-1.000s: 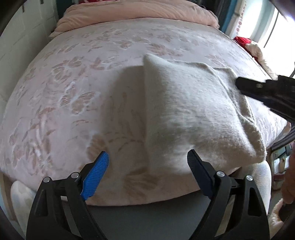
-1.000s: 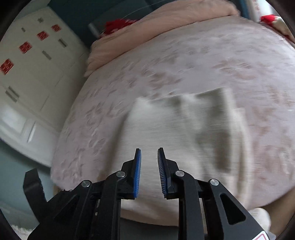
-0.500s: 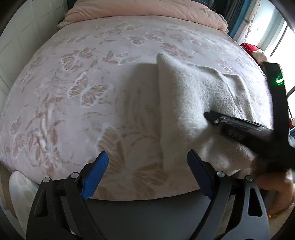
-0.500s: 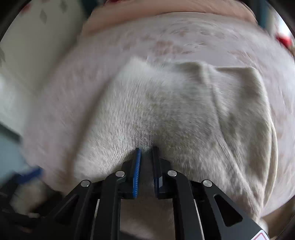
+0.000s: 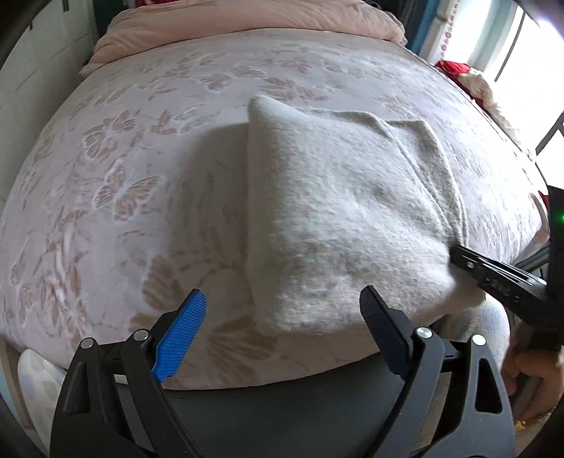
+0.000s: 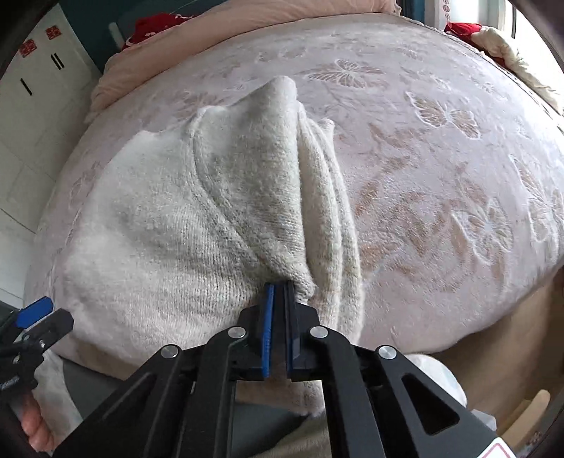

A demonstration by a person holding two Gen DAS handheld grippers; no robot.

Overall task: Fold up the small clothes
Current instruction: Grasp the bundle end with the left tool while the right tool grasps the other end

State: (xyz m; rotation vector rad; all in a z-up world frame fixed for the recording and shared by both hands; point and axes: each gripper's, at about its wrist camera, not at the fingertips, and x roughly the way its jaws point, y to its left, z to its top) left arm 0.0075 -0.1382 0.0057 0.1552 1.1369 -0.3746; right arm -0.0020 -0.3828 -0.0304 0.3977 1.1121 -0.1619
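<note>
Our right gripper (image 6: 278, 287) has its fingers (image 6: 268, 303) clenched on the near edge of the sweater (image 6: 169, 229), pinching a fold of knit so that a ridge of cloth rises from the pads toward the far side of the garment. From the left wrist view the same gripper (image 5: 454, 252) reaches in from the right and meets the sweater (image 5: 335, 218) at its near right corner.

Our left gripper (image 5: 282, 310) is released, its fingers (image 5: 179, 331) spread wide and holding nothing; the blue pad hangs over bare bed, the dark one over the sweater's near edge, and we cannot tell whether either touches.

The sweater is cream, folded into a rough rectangle, and lies near the front edge of the bed (image 5: 123, 183), whose pink cover carries butterflies. A pink quilt (image 5: 246, 21) is bunched at the far end.
</note>
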